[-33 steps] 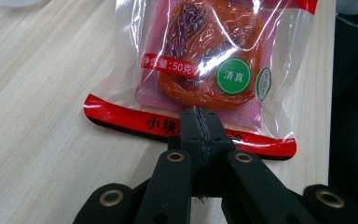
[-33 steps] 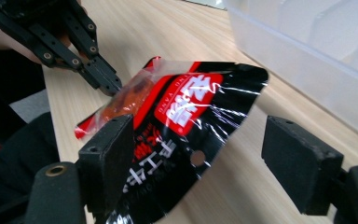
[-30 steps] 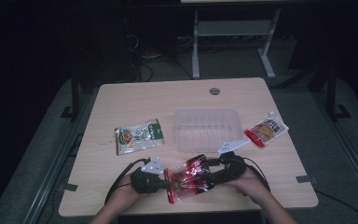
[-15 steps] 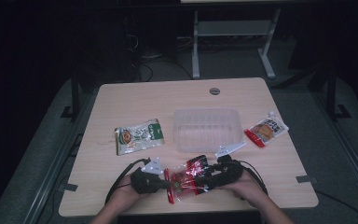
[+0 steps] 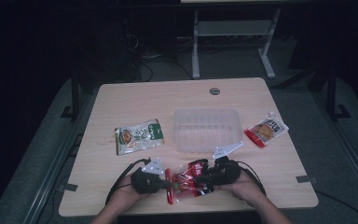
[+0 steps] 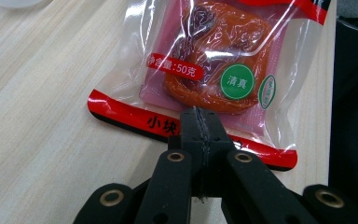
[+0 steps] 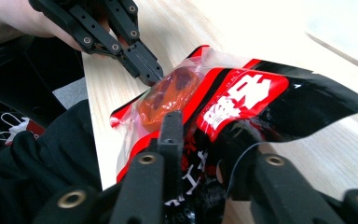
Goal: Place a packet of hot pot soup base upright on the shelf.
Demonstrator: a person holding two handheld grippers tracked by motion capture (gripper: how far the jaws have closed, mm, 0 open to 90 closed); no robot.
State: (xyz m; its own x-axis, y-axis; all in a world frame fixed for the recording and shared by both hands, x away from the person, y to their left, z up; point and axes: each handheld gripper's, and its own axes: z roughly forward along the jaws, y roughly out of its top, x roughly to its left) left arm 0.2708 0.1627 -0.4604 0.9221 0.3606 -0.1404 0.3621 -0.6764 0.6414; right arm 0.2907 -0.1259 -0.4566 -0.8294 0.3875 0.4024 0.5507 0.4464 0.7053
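A red and black snack packet [image 5: 186, 182] with a clear window is held between both grippers just above the table's front edge. My left gripper [image 6: 198, 122] is shut on the packet's [image 6: 200, 70] red bottom seam. The orange-brown food and a green round label show through the film. My right gripper [image 7: 203, 140] is shut on the opposite, black-and-red printed end of the packet [image 7: 242, 98], which bunches up between the jaws. The left gripper [image 7: 144, 70] pinches the far seam in the right gripper view. In the high view, left gripper [image 5: 164, 183] and right gripper [image 5: 207, 175] face each other.
A clear plastic tub [image 5: 206, 129] stands mid-table behind the grippers. A green snack packet [image 5: 139, 135] lies to its left and an orange-red packet [image 5: 265, 130] to its right. Cables trail off the front edge of the table [image 5: 121, 100].
The right hand has edged slightly left and toward the front edge, and the packet bunches a little more between the grippers. Both grips are unchanged.
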